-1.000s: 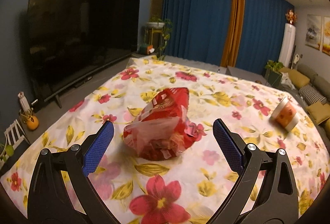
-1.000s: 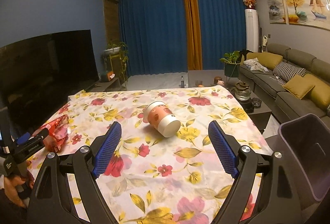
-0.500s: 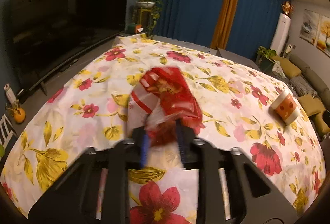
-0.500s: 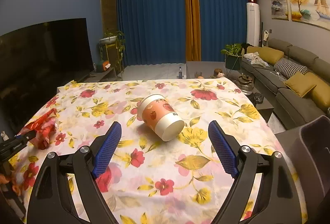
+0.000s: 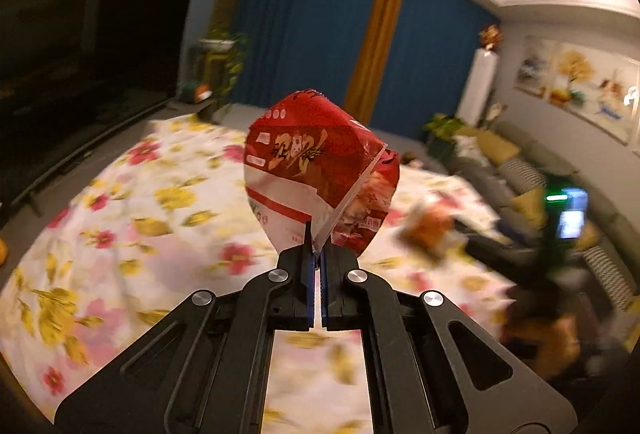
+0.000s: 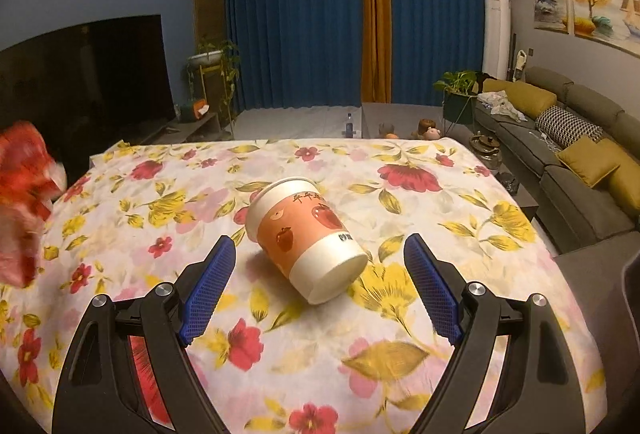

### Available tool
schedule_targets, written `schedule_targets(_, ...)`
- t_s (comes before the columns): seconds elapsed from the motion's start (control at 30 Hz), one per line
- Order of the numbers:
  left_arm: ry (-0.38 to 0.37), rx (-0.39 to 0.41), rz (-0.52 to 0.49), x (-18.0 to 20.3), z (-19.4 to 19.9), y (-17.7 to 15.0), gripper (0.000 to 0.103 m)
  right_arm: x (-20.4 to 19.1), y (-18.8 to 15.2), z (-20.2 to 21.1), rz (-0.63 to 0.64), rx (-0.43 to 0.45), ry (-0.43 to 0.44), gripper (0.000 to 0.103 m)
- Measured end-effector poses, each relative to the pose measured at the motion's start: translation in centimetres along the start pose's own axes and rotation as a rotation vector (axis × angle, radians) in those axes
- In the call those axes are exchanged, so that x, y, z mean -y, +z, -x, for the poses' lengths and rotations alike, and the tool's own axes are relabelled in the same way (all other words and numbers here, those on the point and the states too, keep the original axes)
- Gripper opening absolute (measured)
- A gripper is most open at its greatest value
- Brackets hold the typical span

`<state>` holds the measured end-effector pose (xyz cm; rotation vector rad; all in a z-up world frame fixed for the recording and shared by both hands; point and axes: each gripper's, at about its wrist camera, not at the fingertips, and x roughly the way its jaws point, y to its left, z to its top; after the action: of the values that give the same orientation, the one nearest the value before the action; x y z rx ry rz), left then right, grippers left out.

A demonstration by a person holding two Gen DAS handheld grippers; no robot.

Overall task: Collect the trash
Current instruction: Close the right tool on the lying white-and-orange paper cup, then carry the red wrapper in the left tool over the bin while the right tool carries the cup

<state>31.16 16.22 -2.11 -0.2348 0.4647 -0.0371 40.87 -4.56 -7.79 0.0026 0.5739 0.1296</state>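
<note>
Here, crinkly red foil wrapper (image 5: 320,170), smooth tapered paper cup (image 6: 306,238) on its side

Blurred beyond the left gripper (image 5: 318,258): floral cloth (image 5: 132,218), an orange smear right of the red snack bag (image 5: 320,174). Bag's lower edge hidden between closed pads. Left of the right gripper (image 6: 318,274), bag (image 6: 24,202) smeared, cropped by frame edge.

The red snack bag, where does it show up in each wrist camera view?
Left wrist: red snack bag at centre, pinched in the shut left gripper.
Right wrist: a red blur at the far left edge.
Shared landmark: the orange curtain strip.
</note>
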Motion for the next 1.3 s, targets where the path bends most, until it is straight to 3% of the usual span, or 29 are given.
schedule_targets(0.13, -0.004, 0.047, -0.067, 2.3, 1.2, -0.6, 0.001, 0.0, 0.1, -1.6, 0.013, -0.023, -0.005, 0.084)
schedule_targets(0.33, -0.012, 0.046, -0.041, 1.6, 1.7, -0.8, 0.001, 0.5, 0.8, -3.0, -0.008, -0.033, 0.005, 0.084)
schedule_targets(0.6, -0.017, 0.022, -0.039, 1.4, 1.3, -1.2, 0.001, -0.1, 1.3, -5.3, 0.009, -0.110, 0.034, 0.083)
schedule_targets(0.8, -0.017, 0.022, -0.035, 1.3, 1.3, -1.3, 0.001, -0.3, 1.1, -6.4, 0.019, -0.168, 0.049, 0.073)
schedule_targets(0.9, -0.015, 0.022, -0.037, 1.3, 1.3, -1.3, 0.001, -0.3, 1.1, -6.5, 0.020, -0.170, 0.047, 0.072)
schedule_targets(1.1, -0.004, 0.021, -0.041, 1.4, 1.3, -1.4, 0.001, -0.4, 1.1, -6.0, 0.031, -0.150, 0.049, 0.060)
schedule_targets(1.3, -0.002, 0.018, -0.037, 1.0, 1.0, -1.4, 0.001, -0.3, 0.9, -5.0, 0.021, -0.115, 0.055, 0.058)
